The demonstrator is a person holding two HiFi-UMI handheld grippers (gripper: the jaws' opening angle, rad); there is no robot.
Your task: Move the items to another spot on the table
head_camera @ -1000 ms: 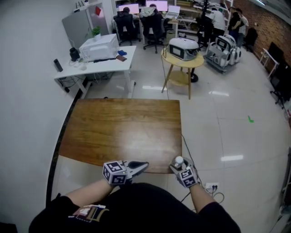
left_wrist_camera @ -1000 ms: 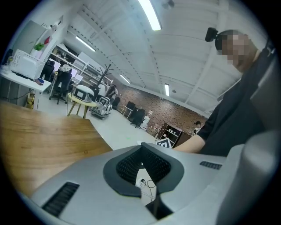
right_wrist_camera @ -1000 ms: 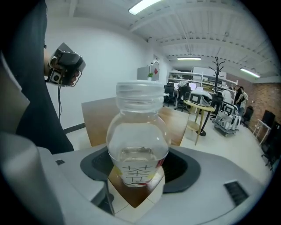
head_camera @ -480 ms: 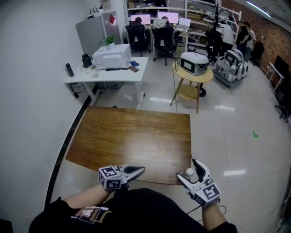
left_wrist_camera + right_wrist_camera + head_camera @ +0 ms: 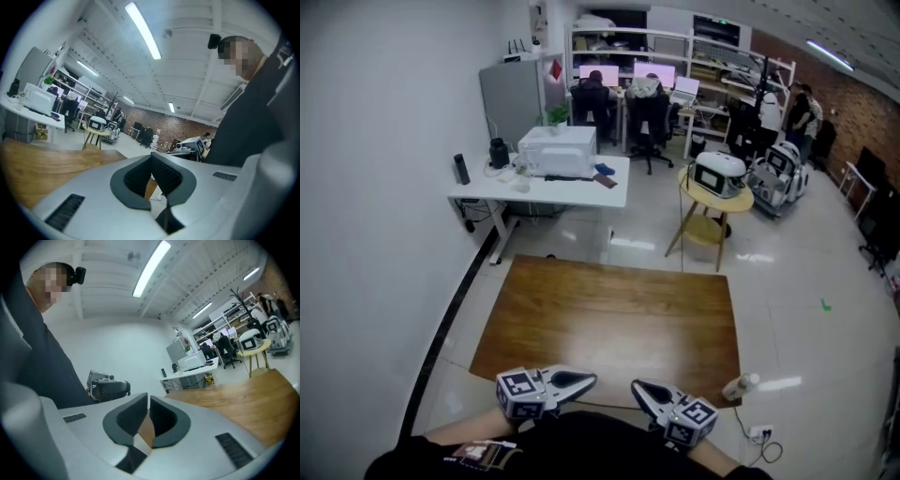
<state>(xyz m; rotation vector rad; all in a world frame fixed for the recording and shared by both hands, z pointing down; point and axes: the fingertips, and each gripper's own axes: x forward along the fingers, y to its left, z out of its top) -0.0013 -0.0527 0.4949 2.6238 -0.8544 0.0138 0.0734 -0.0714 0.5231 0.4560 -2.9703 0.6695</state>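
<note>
White bottle (image 5: 741, 385) now lies released at the table (image 5: 609, 319) corner (seemingly relocated); right gripper (image 5: 639, 385) jaws closing empty, left gripper (image 5: 589, 379) pinched together, empty.

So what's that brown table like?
The table has a flat rectangular top of shiny brown wood with streaky grain and a pale glare. It stands level on the pale tiled floor, near the white wall. A small white-capped bottle lies by its near right corner; whether they touch is unclear.

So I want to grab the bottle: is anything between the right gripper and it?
Nothing visible. The right gripper, its jaws closing empty, has only bare table between it and the bottle at the near right corner.
</note>
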